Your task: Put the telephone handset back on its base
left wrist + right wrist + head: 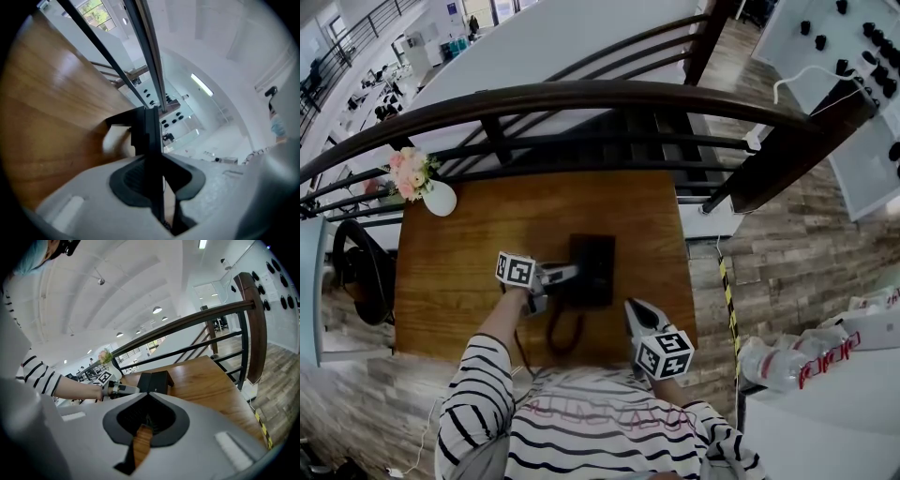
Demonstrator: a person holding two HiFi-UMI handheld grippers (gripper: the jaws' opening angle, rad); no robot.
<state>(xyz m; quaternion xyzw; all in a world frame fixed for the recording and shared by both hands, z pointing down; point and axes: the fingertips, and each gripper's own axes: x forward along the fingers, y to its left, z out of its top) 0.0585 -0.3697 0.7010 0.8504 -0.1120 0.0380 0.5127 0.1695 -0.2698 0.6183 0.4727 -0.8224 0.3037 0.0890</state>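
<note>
The person is holding two grippers over one wooden table (459, 272). One black telephone base (603, 267) is sitting near the middle of the table, and one telephone handset (579, 270) is lying along the base's left side. From above the two are reading as a single dark block, so it is not clear whether the handset is fully seated.

The left gripper (570, 274) is reaching in from the left, and its jaws are pressing on the handset. In its own view the dark bar of the handset is running straight up between the pads. The right gripper (631, 307) is hovering just beside the base's near right corner, not touching it, with its jaws together and nothing between them.

One coiled cord (565, 330) is looping on the table just in front of the base, between the two grippers.

One white vase (440, 199) with pink flowers is standing at the table's far left corner, well apart from the telephone. One dark curved railing (581, 94) is running behind the table.
</note>
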